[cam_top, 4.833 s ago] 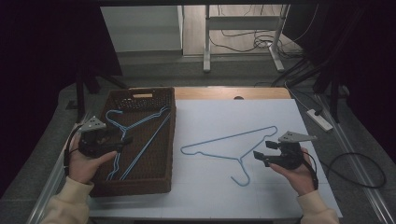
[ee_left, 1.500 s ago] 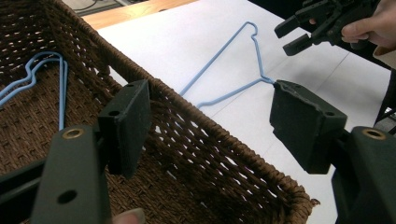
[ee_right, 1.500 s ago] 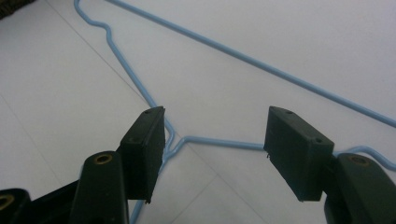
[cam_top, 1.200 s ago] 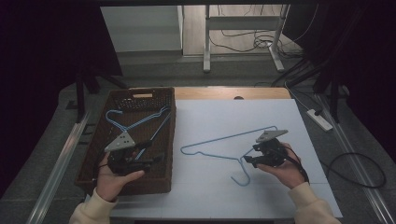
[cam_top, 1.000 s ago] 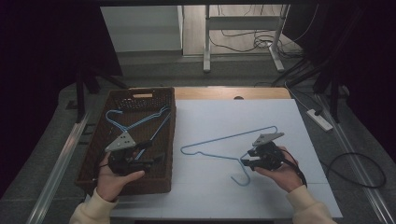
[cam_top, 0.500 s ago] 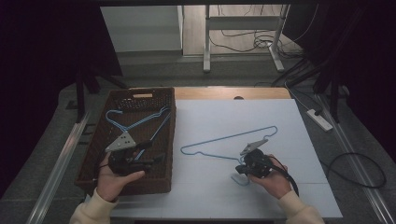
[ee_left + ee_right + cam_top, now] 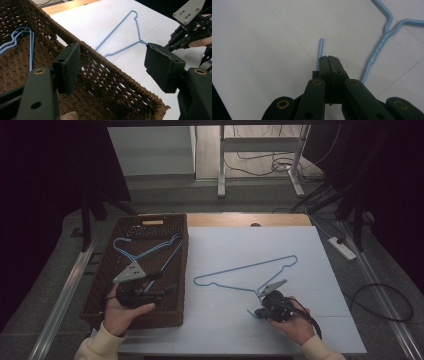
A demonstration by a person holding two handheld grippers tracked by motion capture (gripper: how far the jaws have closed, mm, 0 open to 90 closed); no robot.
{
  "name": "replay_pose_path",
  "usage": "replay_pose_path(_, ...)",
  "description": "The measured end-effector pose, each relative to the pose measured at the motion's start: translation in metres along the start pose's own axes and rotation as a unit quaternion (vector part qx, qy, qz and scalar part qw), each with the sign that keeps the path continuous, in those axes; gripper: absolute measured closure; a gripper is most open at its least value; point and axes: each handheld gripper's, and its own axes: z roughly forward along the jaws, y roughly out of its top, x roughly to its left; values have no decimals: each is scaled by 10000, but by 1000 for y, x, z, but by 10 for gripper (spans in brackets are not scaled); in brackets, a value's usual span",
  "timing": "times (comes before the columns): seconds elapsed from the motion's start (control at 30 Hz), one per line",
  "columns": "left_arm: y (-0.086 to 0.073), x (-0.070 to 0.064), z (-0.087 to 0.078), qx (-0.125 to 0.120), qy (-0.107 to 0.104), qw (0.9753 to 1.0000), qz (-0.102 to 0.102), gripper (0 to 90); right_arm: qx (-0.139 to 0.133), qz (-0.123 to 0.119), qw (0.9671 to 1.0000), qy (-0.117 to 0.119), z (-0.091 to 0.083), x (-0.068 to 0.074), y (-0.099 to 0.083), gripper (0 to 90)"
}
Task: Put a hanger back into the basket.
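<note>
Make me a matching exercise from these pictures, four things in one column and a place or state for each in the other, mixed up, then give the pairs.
1. left gripper
2. right gripper
3. wicker basket
4. white sheet

A. shut on the hook of the blue hanger
B. open, over the basket
C. covers the table
D. holds other blue hangers

Pairs: 1-B, 2-A, 3-D, 4-C

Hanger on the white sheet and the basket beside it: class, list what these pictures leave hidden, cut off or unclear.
1. Right gripper view: the bend of the hanger's hook lies under the shut right gripper; whether the wire is pinched cannot be told.
2. Left gripper view: the left gripper's pads cover part of the basket; hangers in the basket are cut off at the left edge.
3. High view: those hangers overlap, too small to count.
</note>
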Motion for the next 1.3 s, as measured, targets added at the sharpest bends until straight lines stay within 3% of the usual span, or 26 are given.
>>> replay_pose_path(0.37, 0, -1, 0, 9, -4, 10000, 8, 305, 274, -34, 9996, 105, -16, 0, -24, 900)
replay_pose_path(0.63, 0, -2, 2, 23, -7, 10000, 7, 305, 396, 109, 9991, 92, -28, -4, -41, 900)
replay_pose_path(0.9, 0, -2, 2, 24, -7, 10000, 10, 305, 641, 73, 9979, 18, -35, -5, -50, 900)
replay_pose_path(1.07, 1, -2, 3, 24, -13, 10000, 19, 305, 515, 129, 9986, 10, -36, -6, -50, 900)
replay_pose_path(1.1, 1, -2, 3, 32, -15, 10000, 21, 306, 415, 137, 9990, -29, -37, -6, -49, 893)
replay_pose_path(1.17, 1, -2, 3, 39, -14, 10000, 24, 305, 238, 180, 9994, -203, -38, -7, -43, 786)
replay_pose_path(1.3, 1, -2, 4, 46, -28, 10000, 31, 305, 238, 180, 9983, -503, -37, -7, -32, 661)
